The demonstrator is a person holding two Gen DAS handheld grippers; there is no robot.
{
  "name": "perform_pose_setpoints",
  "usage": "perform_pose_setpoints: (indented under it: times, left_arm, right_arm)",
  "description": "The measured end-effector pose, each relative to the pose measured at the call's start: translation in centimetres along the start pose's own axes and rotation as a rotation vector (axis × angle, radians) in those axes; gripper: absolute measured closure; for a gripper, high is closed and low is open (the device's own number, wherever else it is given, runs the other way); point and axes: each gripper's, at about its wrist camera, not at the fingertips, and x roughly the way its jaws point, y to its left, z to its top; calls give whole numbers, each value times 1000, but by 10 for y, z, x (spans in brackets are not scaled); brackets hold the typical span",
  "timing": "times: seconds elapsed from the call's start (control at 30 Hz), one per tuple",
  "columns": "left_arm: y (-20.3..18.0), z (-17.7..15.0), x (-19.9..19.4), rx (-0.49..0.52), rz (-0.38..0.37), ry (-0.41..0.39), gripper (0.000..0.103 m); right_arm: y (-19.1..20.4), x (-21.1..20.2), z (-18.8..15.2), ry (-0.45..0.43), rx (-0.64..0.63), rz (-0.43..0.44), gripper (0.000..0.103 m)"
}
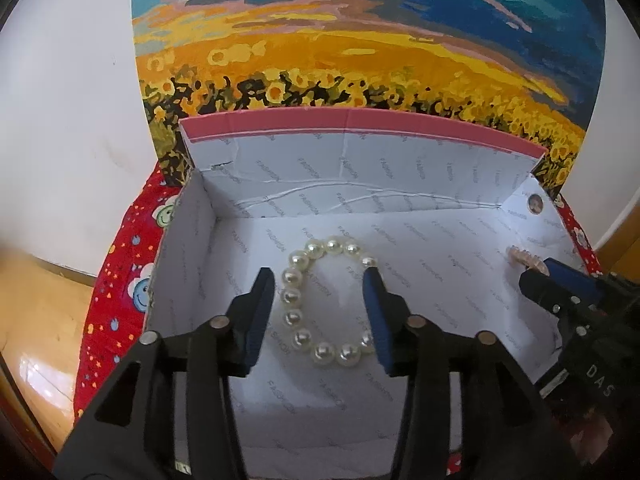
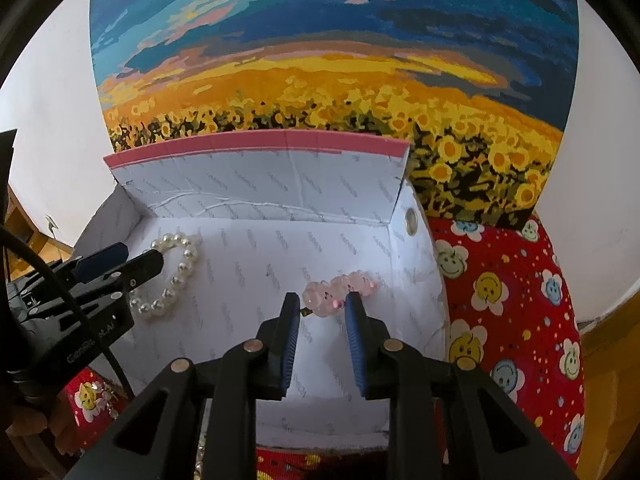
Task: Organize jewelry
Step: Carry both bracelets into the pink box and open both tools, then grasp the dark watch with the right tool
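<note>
Nearest, the left tool [image 1: 318,312] stands open, its pads astride but clear of the pearl bracelet [image 1: 320,300], which lies flat on the floor of the white box [image 1: 440,264]: that piece looks stowed. Beside it, the right tool [image 2: 322,320] is pinched on the pink bead bracelet [image 2: 338,290], low over the box floor, release pending. Beyond, the lid stands raised; something glittery on the red cloth [image 2: 500,280] may remain.

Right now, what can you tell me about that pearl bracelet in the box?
The pearl bracelet is a closed ring of large, glossy cream-white beads that look like pearls. It lies flat on the printed white floor of the open cardboard box, toward its left side. The left gripper straddles it with jaws open, one finger partly hiding a few beads.
</note>
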Motion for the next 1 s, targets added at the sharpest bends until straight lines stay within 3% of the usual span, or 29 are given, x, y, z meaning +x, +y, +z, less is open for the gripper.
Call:
perform_pose_setpoints:
  times: [0.1, 0.27, 0.67, 1.0]
  left_arm:
    - [-5, 0, -4, 13, -4, 1, 58]
    - [-12, -1, -23, 29, -15, -21, 43]
    - [-8, -22, -84, 28, -38, -46, 38]
    - [8, -56, -104, -21, -12, -28, 34]
  right_arm:
    - [-2, -7, -1, -1, 13, 4, 76]
    - [0, -30, -1, -37, 14, 14, 62]
    - [-1, -97, -21, -92, 33, 78, 53]
    - [-20, -132, -54, -85, 82, 76, 49]
